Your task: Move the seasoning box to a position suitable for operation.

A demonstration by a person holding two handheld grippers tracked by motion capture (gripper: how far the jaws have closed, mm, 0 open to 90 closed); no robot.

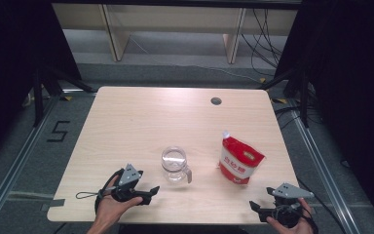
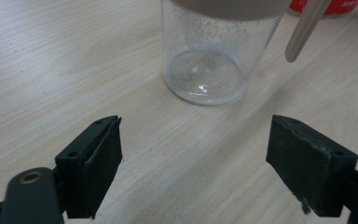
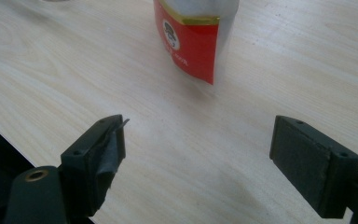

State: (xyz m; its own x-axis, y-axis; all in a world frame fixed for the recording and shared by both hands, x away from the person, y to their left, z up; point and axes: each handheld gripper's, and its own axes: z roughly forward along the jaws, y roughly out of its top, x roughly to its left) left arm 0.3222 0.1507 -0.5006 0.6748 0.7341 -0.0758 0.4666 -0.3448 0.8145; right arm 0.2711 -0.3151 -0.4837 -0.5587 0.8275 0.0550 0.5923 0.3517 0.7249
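Clear glass jar [image 1: 174,164] and glossy red pouch [image 1: 240,160] stand on pale woodgrain before wide-open, empty claws.

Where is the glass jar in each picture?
High view: the jar stands mid-table, right of the left gripper.
Left gripper view: top centre, just ahead of the open fingers.
Right gripper view: I can't make the jar out.
Shared landmark: the red bag, at the top right corner of the left gripper view and top centre in the right gripper view.
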